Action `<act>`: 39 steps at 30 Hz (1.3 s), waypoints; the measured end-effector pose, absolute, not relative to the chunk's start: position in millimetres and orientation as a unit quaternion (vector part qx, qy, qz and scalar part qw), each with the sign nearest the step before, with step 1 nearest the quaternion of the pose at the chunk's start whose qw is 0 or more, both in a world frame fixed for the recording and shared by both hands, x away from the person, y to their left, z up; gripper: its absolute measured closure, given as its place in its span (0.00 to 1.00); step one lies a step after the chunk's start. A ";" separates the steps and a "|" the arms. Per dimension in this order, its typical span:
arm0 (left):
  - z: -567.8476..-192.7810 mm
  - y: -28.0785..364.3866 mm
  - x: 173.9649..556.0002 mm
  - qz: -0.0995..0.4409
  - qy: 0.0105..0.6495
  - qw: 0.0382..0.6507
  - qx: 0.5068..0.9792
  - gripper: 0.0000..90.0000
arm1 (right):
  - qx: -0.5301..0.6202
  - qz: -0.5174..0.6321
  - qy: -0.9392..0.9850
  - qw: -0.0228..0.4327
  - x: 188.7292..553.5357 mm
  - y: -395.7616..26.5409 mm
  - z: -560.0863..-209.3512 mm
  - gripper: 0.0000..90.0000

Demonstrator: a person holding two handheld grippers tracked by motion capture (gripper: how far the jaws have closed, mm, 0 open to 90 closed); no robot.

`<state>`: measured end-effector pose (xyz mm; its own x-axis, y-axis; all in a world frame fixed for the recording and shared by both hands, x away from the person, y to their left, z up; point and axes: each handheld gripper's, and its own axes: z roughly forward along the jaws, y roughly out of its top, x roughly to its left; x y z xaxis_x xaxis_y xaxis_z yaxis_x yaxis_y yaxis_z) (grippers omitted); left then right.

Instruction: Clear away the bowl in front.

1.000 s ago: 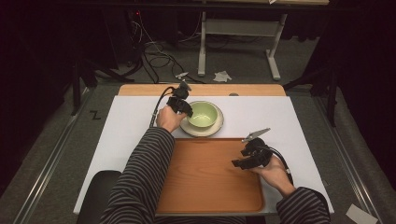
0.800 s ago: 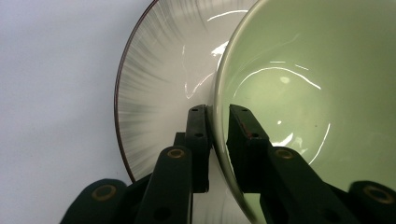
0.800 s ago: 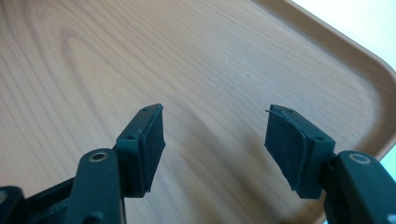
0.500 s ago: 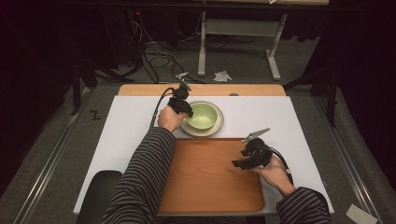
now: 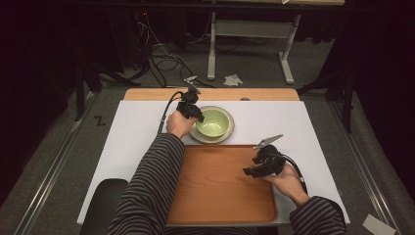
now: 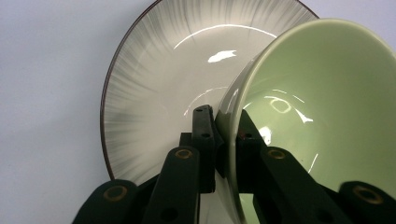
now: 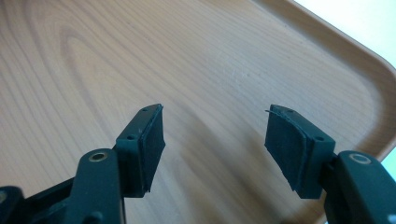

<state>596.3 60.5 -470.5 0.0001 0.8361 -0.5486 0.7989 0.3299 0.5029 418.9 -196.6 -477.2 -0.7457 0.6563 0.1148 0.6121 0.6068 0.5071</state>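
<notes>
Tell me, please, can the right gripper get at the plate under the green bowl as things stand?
Probably yes. The right gripper is open over the tray. The plate has its near rim bare; the left gripper, shut on the green bowl, holds the far side.

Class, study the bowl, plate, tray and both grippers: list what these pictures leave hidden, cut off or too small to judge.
- Green bowl: left gripper view, its right side cut off by the frame edge; its base out of sight.
- Plate: whether the bowl still touches it cannot be told; the bowl covers its middle.
- Tray: high view, near left corner under the striped sleeve.
- Right gripper: its height above the tray is unclear.
</notes>
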 end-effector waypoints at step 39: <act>-421.7 60.2 553.0 0.029 0.637 0.454 0.623 0.92 | 0.353 0.266 0.896 0.042 419.2 -195.7 -478.2 0.43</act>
